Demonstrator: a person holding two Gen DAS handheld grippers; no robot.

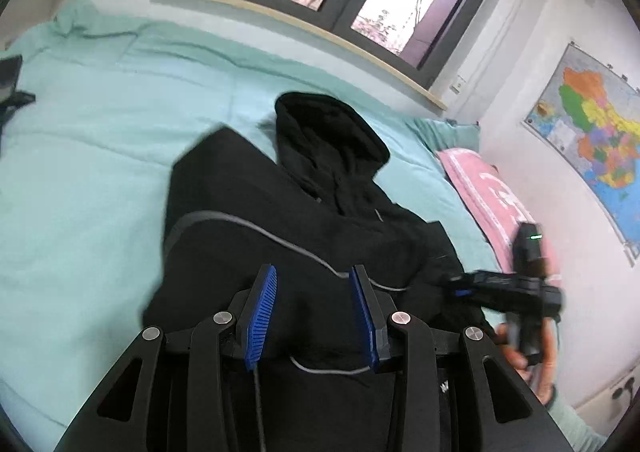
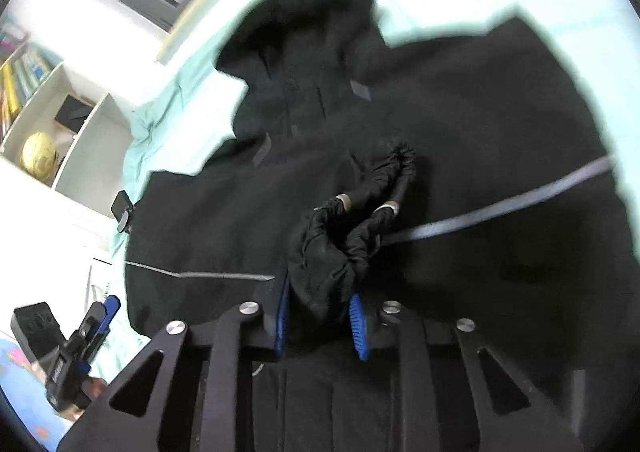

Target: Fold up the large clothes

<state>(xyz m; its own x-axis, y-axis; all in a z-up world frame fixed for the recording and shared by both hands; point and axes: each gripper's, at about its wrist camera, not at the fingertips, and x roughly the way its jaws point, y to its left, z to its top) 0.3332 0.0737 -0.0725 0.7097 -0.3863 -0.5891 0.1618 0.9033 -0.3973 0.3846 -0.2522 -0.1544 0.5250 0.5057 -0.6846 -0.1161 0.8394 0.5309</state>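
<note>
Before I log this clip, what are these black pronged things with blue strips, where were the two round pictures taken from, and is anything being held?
Nobody's robot: a person carries one hand-held two-finger tool in each hand, with a fisheye camera on each looking along its fingers. The left view shows the left tool, jaws apart, with nothing between its blue pads, over a black hooded jacket with grey piping spread on the mint-green bedspread. The right view shows the right tool pinching a bunched black elastic cuff of that jacket.

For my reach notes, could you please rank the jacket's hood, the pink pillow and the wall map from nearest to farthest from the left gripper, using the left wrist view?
1. Hood, straight ahead of the left gripper.
2. Pink pillow, right.
3. Wall map, far right.
</note>
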